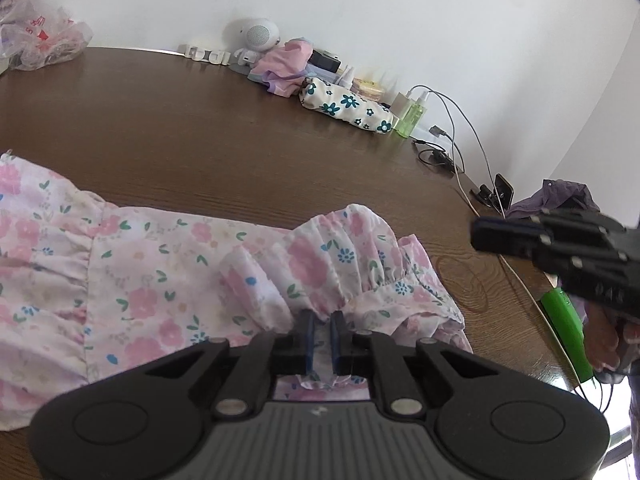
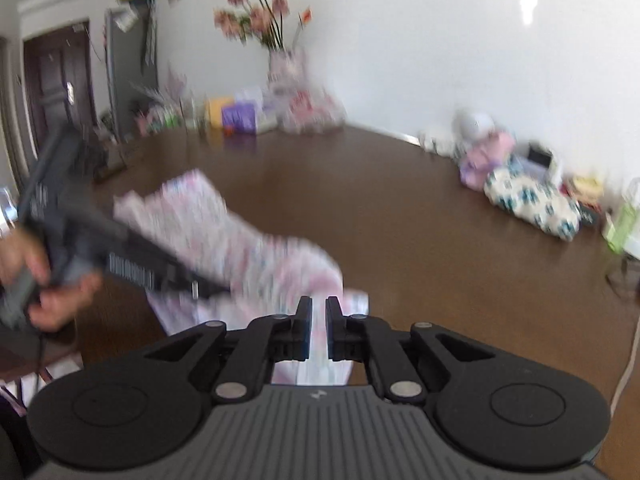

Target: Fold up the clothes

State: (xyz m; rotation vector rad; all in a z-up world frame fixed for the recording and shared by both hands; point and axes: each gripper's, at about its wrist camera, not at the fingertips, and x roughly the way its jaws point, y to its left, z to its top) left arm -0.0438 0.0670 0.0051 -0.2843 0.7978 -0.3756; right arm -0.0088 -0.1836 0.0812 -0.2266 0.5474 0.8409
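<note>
The broad dark-brown wooden table (image 1: pixel 240 128) takes up most of both views, its far edge against the white wall lined with clutter. Across its near side lies the pink floral cotton dress (image 1: pixel 132 280), spread flat towards the left with its gathered ruffled end bunched up at the right — that end sits right at the tools, presumably so it can be lifted and turned over the rest for a fold.

Far right on the table sit a white pouch printed with blue-green flowers (image 1: pixel 344 106) and a small green spray bottle (image 1: pixel 412 118), well apart from the dress and out of the folding area.

The left gripper (image 1: pixel 322 334) is clenched on the ruffled fabric, cloth pinched in the narrow gap between its blue pads (image 1: pixel 307 336). The right gripper (image 2: pixel 319 326) hovers just over the same end of the dress; the right wrist view is smeared, and its jaws stand close together, but whether they grasp cloth I cannot tell. Judging from this, the fold is only beginning.
</note>
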